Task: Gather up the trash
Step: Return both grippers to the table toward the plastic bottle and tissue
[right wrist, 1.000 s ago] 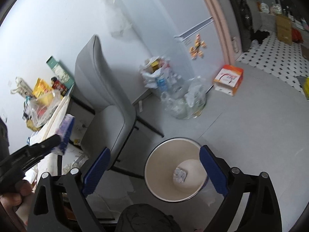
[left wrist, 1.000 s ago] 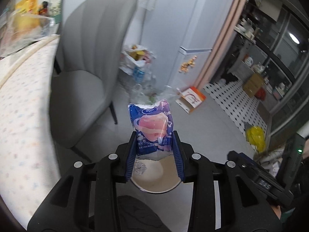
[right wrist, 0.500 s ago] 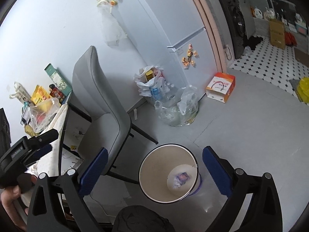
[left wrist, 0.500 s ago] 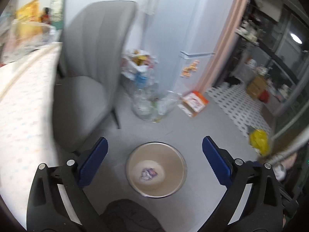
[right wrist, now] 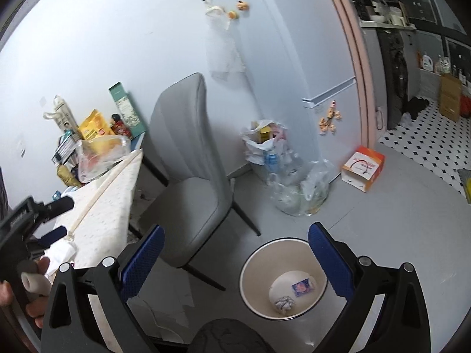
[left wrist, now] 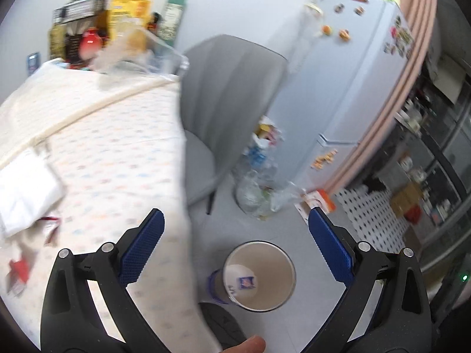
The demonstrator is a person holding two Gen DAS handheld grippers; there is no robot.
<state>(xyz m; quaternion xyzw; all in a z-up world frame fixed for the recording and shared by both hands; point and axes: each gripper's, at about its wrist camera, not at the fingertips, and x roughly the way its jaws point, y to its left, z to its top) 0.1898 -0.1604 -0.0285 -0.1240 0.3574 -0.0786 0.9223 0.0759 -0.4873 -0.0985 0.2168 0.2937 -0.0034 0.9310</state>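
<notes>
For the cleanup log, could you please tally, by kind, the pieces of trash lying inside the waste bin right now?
Blue-and-pink snack wrapper: 1
Crumpled paper wad: 1
Total: 2, both on the bottom of the waste bin. Only the wrapper shows in the left wrist view.

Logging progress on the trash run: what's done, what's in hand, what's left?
Done: a blue packet and a crumpled wad lie in the bin. In hand: nothing; the left gripper and right gripper are both open and empty. Left: red wrappers and a white bag sit on the table.
</notes>
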